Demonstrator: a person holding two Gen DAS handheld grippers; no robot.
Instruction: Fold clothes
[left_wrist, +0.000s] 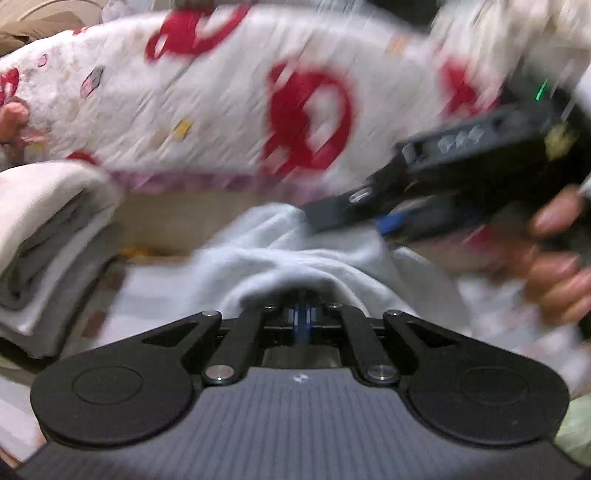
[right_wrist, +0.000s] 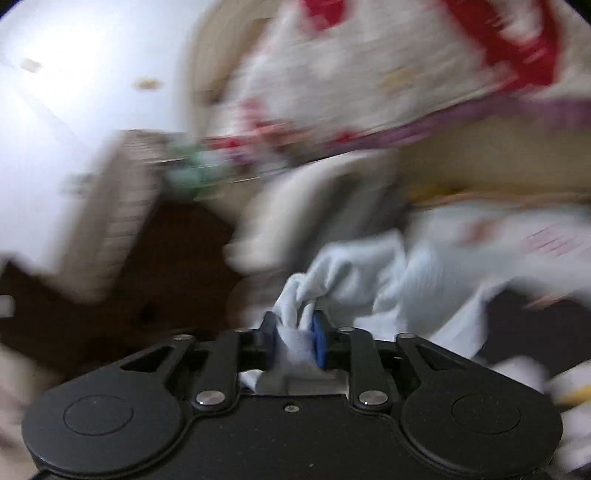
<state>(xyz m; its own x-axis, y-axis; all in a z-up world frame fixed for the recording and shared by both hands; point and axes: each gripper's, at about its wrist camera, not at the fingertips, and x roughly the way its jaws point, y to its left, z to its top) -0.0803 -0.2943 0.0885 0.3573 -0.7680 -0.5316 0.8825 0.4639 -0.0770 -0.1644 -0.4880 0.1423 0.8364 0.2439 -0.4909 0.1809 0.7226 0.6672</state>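
A pale blue-white garment (left_wrist: 280, 251) lies bunched in front of both grippers. In the left wrist view my left gripper (left_wrist: 303, 317) has its blue pads almost together, and a fold of the garment arches over and hides the tips. My right gripper (left_wrist: 317, 218) comes in from the right, held by a hand (left_wrist: 554, 258), with its fingers reaching into the same cloth. In the right wrist view the right gripper (right_wrist: 295, 338) is shut on a twisted wad of the garment (right_wrist: 369, 273), which fills the gap between its pads. Both views are motion-blurred.
A stack of folded grey and cream cloths (left_wrist: 48, 240) sits at the left. Behind it all lies a white quilt with red prints (left_wrist: 221, 103) (right_wrist: 369, 74). A tan surface (left_wrist: 177, 221) shows below the quilt's edge. Dark floor (right_wrist: 166, 277) spreads at the left of the right wrist view.
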